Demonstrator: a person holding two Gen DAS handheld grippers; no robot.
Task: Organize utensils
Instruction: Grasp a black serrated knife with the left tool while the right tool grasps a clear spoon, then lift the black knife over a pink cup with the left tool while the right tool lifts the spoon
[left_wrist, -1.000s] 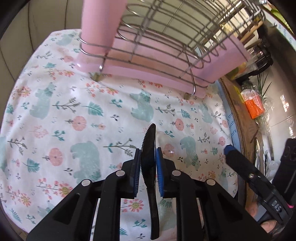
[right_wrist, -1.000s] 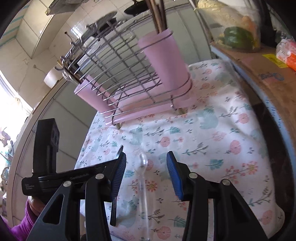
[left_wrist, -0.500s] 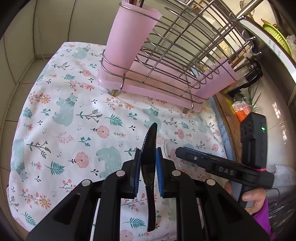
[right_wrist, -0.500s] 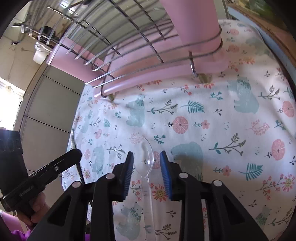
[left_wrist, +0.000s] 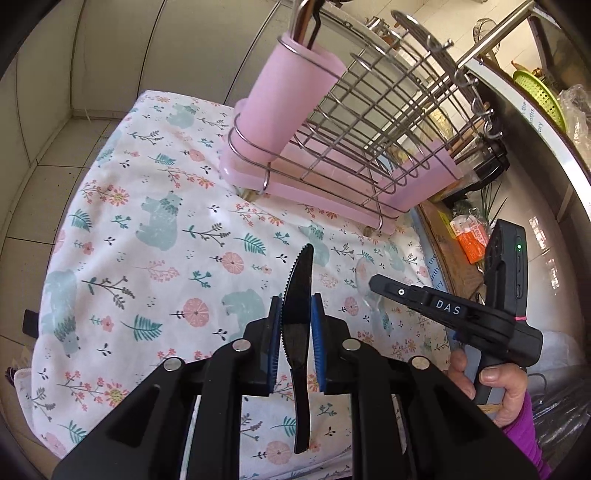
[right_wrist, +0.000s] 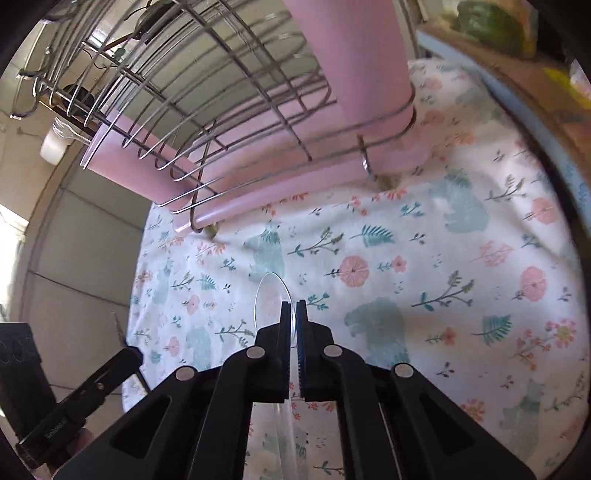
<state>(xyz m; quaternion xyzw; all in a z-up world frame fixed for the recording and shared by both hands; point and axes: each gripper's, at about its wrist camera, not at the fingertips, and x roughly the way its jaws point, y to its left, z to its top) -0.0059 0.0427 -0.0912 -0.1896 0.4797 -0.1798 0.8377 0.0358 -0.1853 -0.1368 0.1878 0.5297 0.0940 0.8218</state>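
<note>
black serrated knife (left_wrist: 297, 295), clear spoon (right_wrist: 271, 295); pink utensil cup (left_wrist: 291, 99); floral bear-print cloth (left_wrist: 147, 221)

Both fisheye views are bright with daylight and bend straight lines hard toward dark, vignetted corners. The left wrist view is sharp throughout; glare streaks the chrome wire dish rack (left_wrist: 373, 122). In the right wrist view the white floral bear-print cloth (right_wrist: 461, 266) washes out at right, the top right corner smears into blur, and overexposed light burns at the left edge. Shadows are soft.
</note>
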